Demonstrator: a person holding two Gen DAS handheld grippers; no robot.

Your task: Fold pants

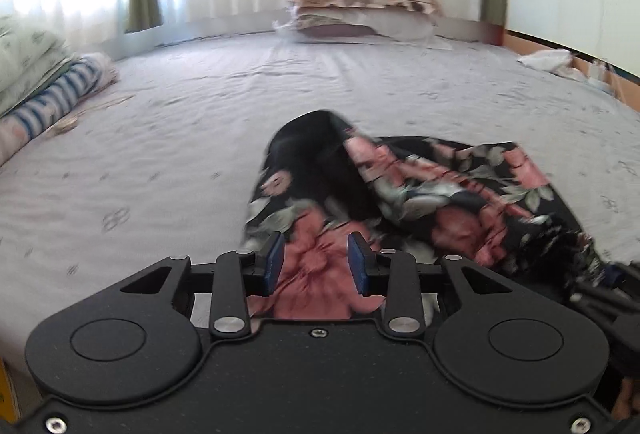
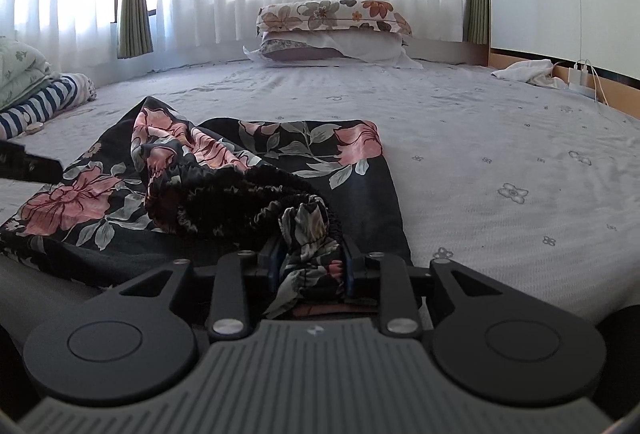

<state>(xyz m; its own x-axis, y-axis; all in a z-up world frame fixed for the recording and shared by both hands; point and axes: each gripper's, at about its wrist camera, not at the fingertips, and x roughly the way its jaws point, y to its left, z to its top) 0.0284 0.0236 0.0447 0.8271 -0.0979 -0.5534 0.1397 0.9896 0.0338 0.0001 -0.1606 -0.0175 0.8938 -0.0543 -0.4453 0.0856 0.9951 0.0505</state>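
Black pants with pink flowers [image 1: 420, 189] lie bunched on the grey bed sheet [image 1: 160, 153]. My left gripper [image 1: 316, 262] has its blue pads [image 1: 275, 262] wide apart with pink fabric lying between them; it looks open over the cloth. In the right wrist view the pants [image 2: 240, 161] spread across the sheet [image 2: 500, 173], with the gathered elastic waistband [image 2: 248, 193] leading into my right gripper [image 2: 312, 266], which is shut on a bunch of that waistband. The left gripper's tip [image 2: 28, 163] shows at the left edge.
Two stacked pillows [image 2: 332, 29] sit at the head of the bed below white curtains. Folded bedding, green and blue-striped [image 2: 36, 97], lies at the left. A white cloth [image 2: 524, 71] and a charger with cables [image 2: 580, 77] sit at the right edge.
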